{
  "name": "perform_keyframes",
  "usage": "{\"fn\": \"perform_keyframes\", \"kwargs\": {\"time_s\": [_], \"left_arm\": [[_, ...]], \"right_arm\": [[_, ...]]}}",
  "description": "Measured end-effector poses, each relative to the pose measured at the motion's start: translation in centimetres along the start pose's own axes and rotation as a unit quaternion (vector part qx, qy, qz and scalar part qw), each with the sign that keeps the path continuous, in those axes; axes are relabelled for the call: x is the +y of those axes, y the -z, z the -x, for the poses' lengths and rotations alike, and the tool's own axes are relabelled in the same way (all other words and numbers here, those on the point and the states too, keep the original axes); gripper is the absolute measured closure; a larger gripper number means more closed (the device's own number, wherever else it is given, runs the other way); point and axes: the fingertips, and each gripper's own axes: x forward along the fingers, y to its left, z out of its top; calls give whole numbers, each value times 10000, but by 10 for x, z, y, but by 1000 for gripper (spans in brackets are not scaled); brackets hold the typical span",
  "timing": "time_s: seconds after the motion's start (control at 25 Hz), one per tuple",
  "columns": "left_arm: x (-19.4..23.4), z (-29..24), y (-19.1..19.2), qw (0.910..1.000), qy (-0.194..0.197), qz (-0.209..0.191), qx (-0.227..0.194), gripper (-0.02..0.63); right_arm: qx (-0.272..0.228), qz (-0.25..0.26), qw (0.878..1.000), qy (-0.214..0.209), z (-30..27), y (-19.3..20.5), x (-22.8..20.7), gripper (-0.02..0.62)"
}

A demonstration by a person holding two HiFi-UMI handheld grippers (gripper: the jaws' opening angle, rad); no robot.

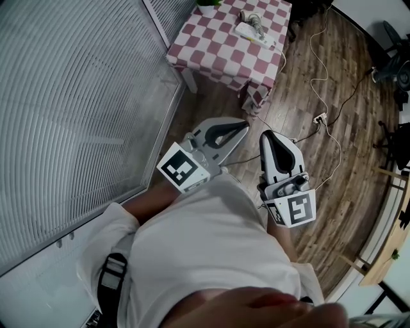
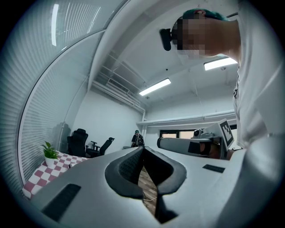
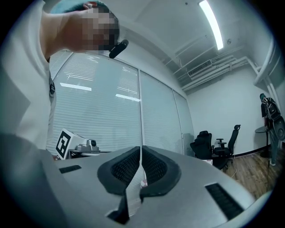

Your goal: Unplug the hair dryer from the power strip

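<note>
Left tool (image 1: 242,127) and right tool (image 1: 270,136): both closed, nothing between the jaws, held close to the person's body. Pale hair dryer (image 1: 251,19) lies beside white power strip (image 1: 254,34) on red-and-white checked counter (image 1: 218,45), well apart from both tools.

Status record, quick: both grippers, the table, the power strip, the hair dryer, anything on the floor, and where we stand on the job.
left gripper: jaws together, nothing between them, held near the person's body
right gripper: jaws together, empty, beside the left one
table: checkered cloth, well ahead of both grippers
power strip: white, lying on the table
hair dryer: on the table by the strip; plug too small to make out
floor: wood, with a white plug block and cords
job: not started
</note>
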Motion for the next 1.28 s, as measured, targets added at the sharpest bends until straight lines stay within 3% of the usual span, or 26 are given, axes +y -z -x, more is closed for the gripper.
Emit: {"fn": "perform_keyframes", "kwargs": {"time_s": [0.84, 1.28], "left_arm": [[129, -63, -3, 9998, 25, 176, 135, 577], [206, -101, -9, 9993, 240, 265, 147, 577]], "right_arm": [[203, -38, 9998, 73, -122, 13, -84, 561], [286, -11, 9993, 258, -193, 20, -125, 561]]}}
